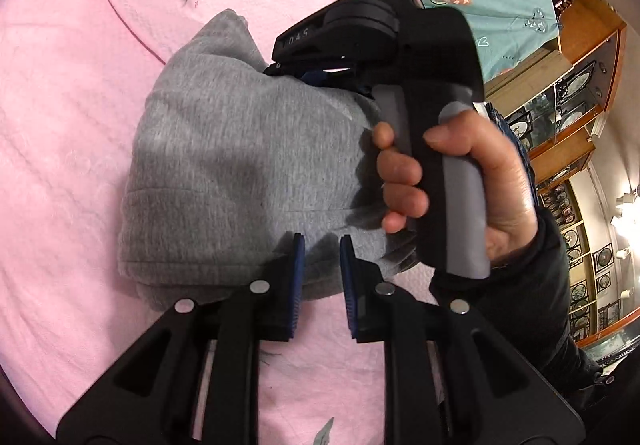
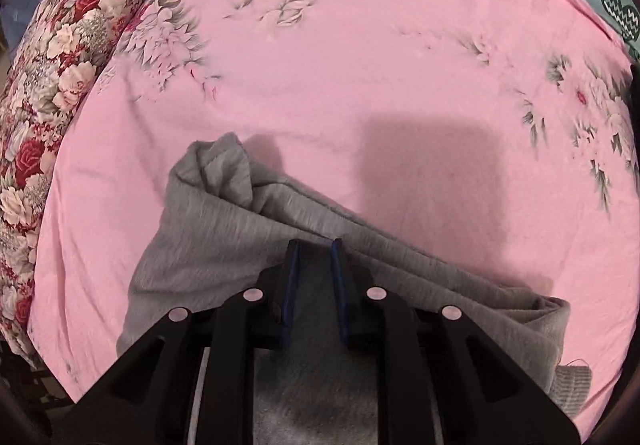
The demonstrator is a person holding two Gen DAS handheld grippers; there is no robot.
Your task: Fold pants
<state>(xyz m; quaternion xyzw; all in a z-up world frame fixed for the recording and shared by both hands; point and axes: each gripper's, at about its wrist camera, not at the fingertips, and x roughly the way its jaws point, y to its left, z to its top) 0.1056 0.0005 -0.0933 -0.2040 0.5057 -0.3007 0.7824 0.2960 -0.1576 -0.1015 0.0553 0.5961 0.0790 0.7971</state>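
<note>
Left wrist view: your folded grey pants (image 1: 240, 173) lie at frame centre on the pink bedspread (image 1: 60, 125). Your left gripper (image 1: 322, 245) hovers at their lower edge, its jaws narrowly parted and holding nothing. To the right, your hand (image 1: 460, 181) grips the right gripper's handle. Right wrist view: the right gripper (image 2: 314, 245) points down over the pants, its jaws narrowly parted too; whether they pinch cloth you cannot tell.

— What do we list for the bed (image 2: 360, 45)?
— Pink floral cover; on it we record folded grey pants (image 2: 224, 245), a rose-print pillow (image 2: 60, 65) at its left edge.
</note>
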